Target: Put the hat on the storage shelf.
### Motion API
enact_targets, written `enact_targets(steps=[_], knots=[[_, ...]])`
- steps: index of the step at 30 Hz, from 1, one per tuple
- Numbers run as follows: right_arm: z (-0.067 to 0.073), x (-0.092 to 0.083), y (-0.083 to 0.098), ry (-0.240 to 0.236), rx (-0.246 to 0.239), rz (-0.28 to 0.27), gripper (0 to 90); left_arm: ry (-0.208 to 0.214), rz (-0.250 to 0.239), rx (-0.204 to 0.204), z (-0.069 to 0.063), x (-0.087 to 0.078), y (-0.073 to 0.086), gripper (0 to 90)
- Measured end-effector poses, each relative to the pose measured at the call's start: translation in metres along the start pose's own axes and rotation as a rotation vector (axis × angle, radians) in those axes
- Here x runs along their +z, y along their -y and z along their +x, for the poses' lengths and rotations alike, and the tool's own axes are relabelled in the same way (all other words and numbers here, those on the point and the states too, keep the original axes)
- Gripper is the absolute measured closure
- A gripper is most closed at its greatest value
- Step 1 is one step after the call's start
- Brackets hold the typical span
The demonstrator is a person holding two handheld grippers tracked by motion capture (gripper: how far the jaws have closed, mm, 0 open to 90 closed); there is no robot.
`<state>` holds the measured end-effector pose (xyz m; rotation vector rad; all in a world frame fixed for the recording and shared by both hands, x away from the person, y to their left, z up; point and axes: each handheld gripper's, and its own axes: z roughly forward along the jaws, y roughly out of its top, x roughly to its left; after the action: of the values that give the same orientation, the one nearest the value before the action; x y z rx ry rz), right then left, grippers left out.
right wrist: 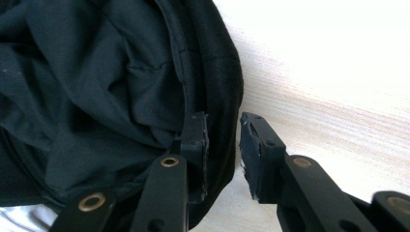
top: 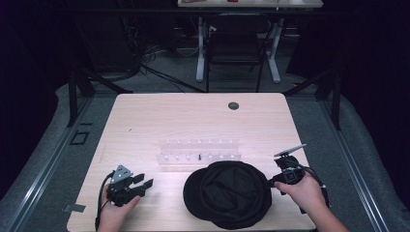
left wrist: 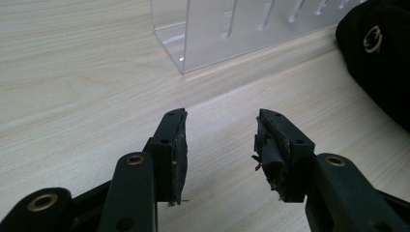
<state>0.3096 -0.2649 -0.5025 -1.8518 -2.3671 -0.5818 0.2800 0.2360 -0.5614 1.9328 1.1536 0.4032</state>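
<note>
1. The black hat [right wrist: 111, 96] ran off the left and top edges of the right tool view; its rim hid part of one jaw of the right tool [right wrist: 222, 145].
2. The clear rack [left wrist: 241, 29] was cut off by the top edge of the left tool view.
3. A small dark item in the rack [top: 199, 156] was too small to identify from the high view.

Bare table [top: 145, 121] left; clear rack [top: 199, 152] and black hat [top: 232, 193] block centre
</note>
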Motion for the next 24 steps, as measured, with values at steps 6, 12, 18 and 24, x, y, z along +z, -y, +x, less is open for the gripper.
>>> enact_targets(steps=[6, 12, 18, 24], knots=[[-0.004, 0.008, -0.003, -0.014, 0.021, 0.046, 72.2, 0.001, 0.008, -0.001, 0.000, 0.000, 0.000, 54.3], [-0.007, 0.016, -0.006, -0.054, 0.037, 0.089, 75.8, 0.006, 0.005, -0.003, 0.000, 0.000, 0.000, 54.3], [-0.010, 0.020, -0.008, -0.068, 0.046, 0.106, 77.0, 0.004, 0.007, -0.003, 0.000, 0.001, 0.000, 54.3], [-0.010, 0.020, -0.010, -0.093, 0.042, 0.133, 85.7, 0.003, 0.008, -0.003, 0.000, 0.001, 0.000, 54.3]])
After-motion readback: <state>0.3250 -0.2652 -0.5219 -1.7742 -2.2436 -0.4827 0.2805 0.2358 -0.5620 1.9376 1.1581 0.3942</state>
